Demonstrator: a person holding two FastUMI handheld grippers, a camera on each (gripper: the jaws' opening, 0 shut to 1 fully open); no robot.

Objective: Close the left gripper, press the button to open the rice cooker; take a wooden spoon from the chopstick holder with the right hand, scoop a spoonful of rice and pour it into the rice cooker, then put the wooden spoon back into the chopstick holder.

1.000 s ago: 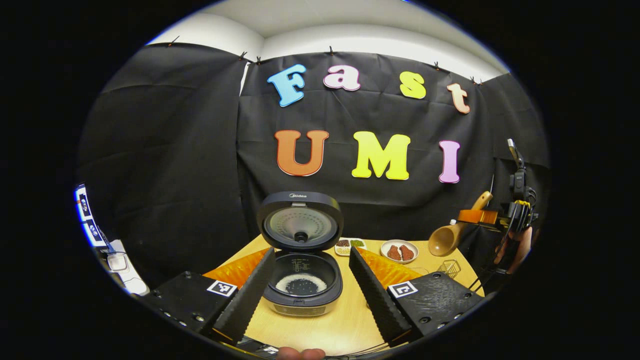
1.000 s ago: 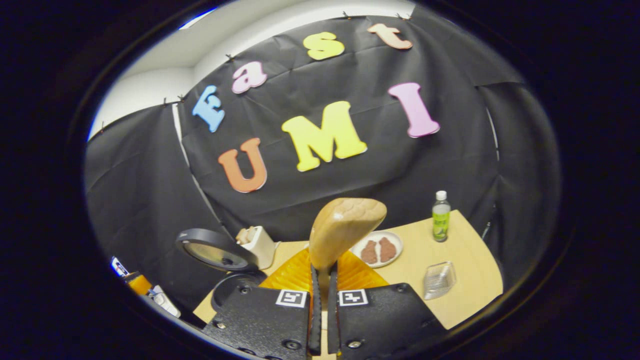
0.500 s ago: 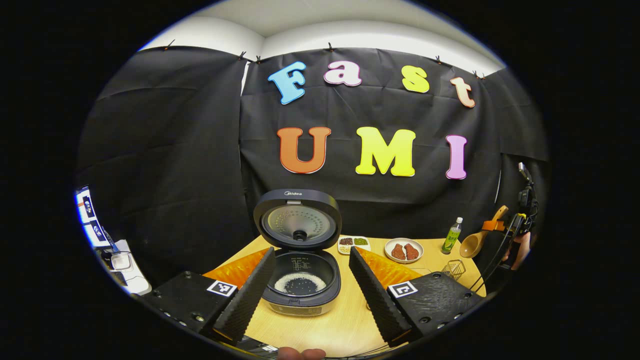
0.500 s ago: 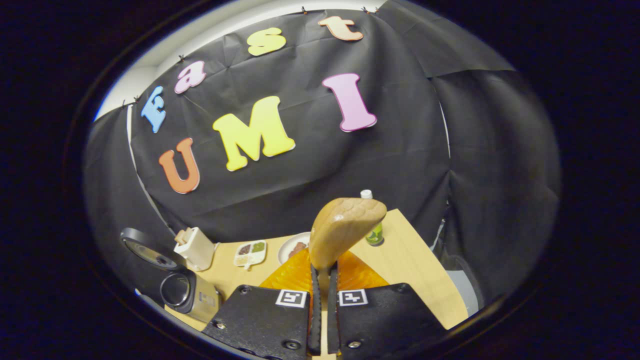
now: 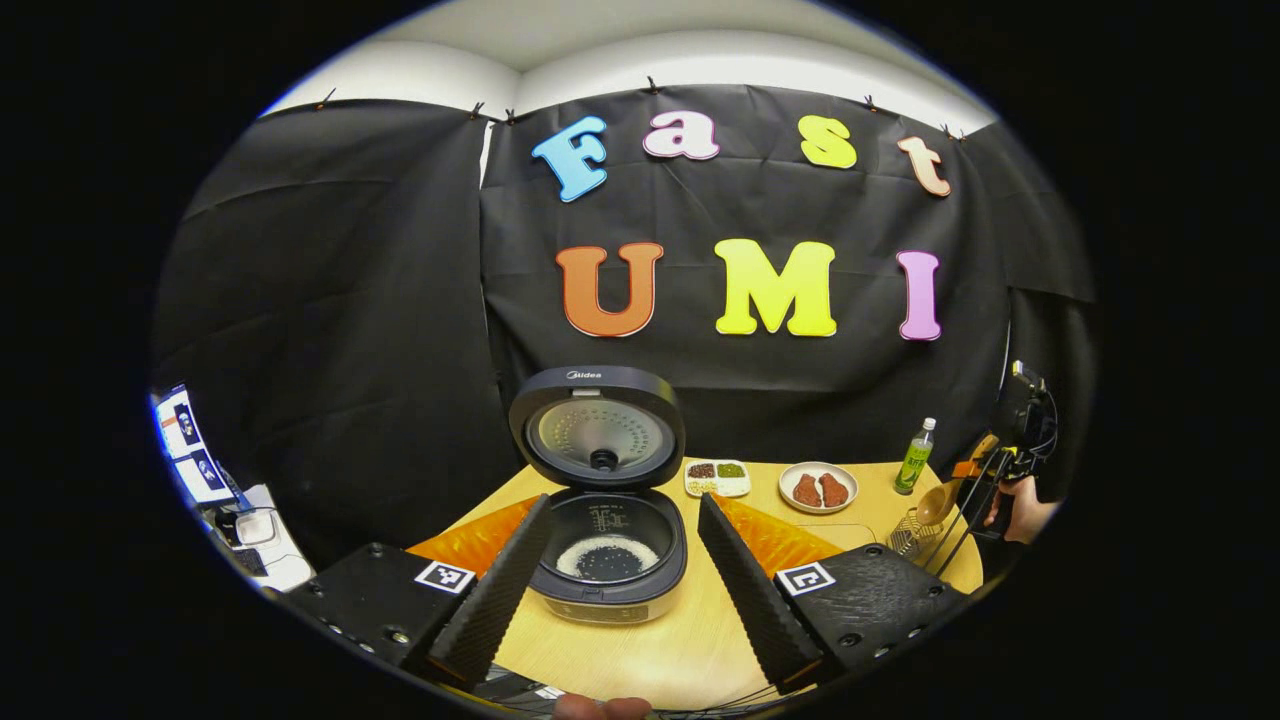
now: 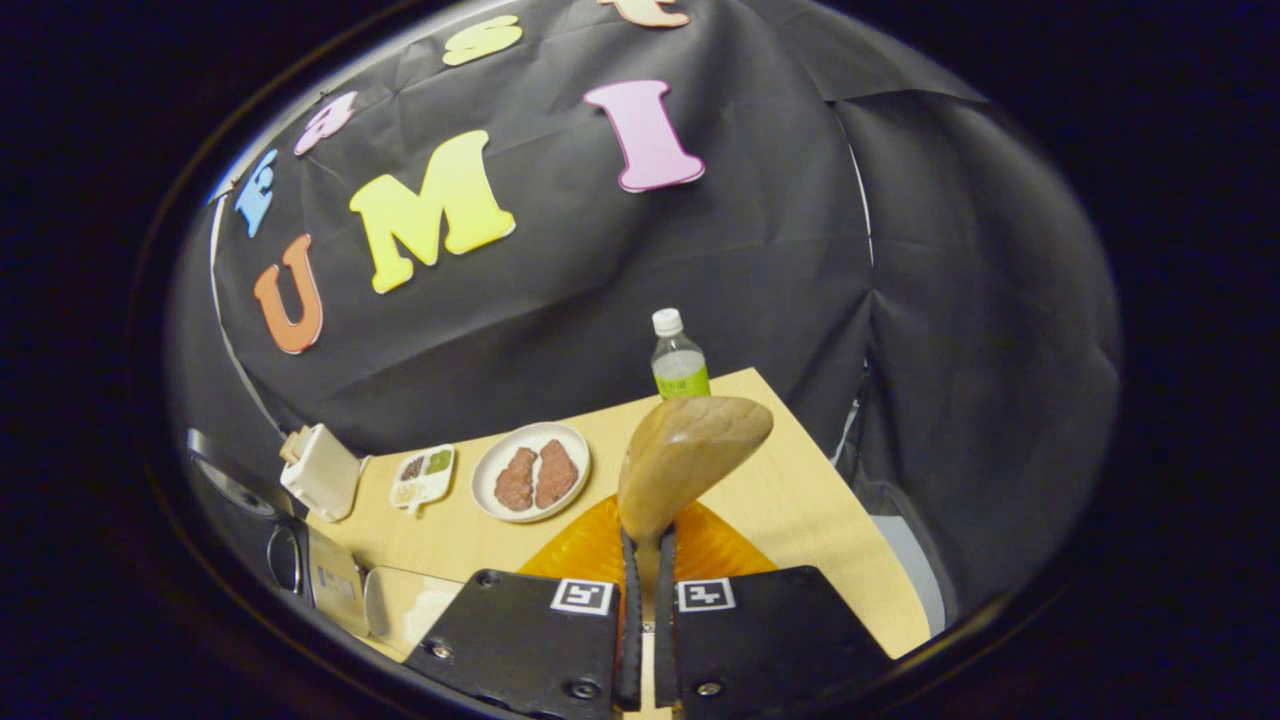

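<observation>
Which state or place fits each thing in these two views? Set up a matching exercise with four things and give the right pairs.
Things:
1. rice cooker
2. wooden spoon
3. plate
4. green bottle

States or places:
A. near the table's far edge, upright
B. lid raised
C. held in the right hand-held gripper
D. holds two brown pieces

Pairs: 1-B, 2-C, 3-D, 4-A

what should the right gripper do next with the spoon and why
Probably lower the wooden spoon into the chopstick holder. The rice cooker stands open with rice inside, and the right gripper, jaws shut on the spoon, hangs just above the holder.
</observation>
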